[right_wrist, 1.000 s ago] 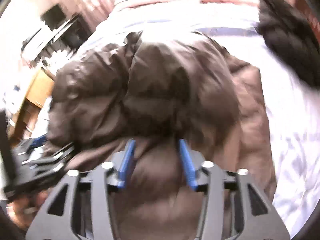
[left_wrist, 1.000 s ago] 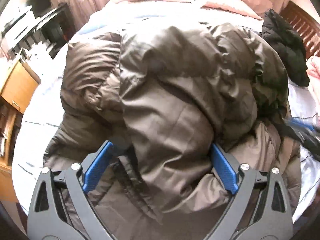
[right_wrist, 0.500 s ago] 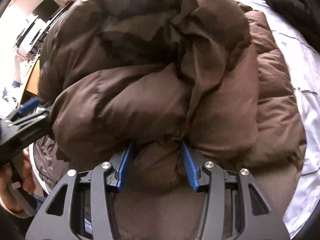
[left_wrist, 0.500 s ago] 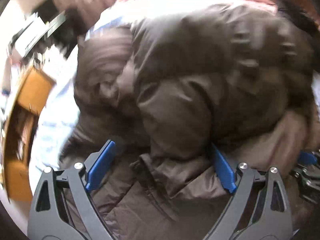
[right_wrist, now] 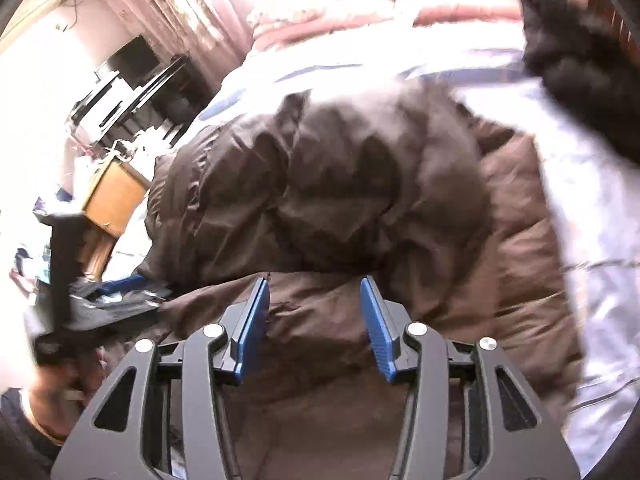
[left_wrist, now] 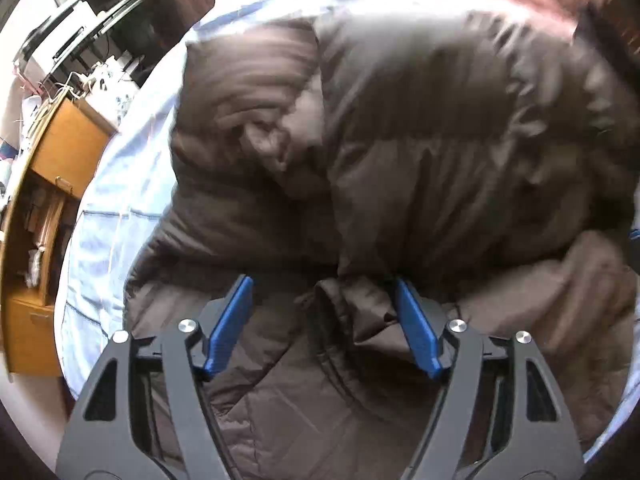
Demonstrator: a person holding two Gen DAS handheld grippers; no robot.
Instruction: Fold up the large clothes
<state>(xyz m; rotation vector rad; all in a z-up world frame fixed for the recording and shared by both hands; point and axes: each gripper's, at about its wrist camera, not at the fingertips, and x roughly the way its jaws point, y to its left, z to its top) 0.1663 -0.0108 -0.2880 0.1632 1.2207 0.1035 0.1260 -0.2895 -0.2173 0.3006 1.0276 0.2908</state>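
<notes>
Looking across the bed (left_wrist: pixel 120 184), I count one brown puffer coat (left_wrist: pixel 420 152) lying bunched on the pale sheet, plus one black garment (right_wrist: pixel 580 80) at the far right corner and one wooden cabinet (left_wrist: pixel 68 148) off to the left. The coat's long axis seems to run away from me toward the pillows, its folded bulk directly ahead of both tools. My left gripper (left_wrist: pixel 326 328) is spread wide, blue pads straddling the near hem and its seam but not pinching it. My right gripper (right_wrist: pixel 314 324) is parted too, resting over the coat's near edge with loose fabric between the pads. Both sit about equally close, so I judge either could take the hem.
</notes>
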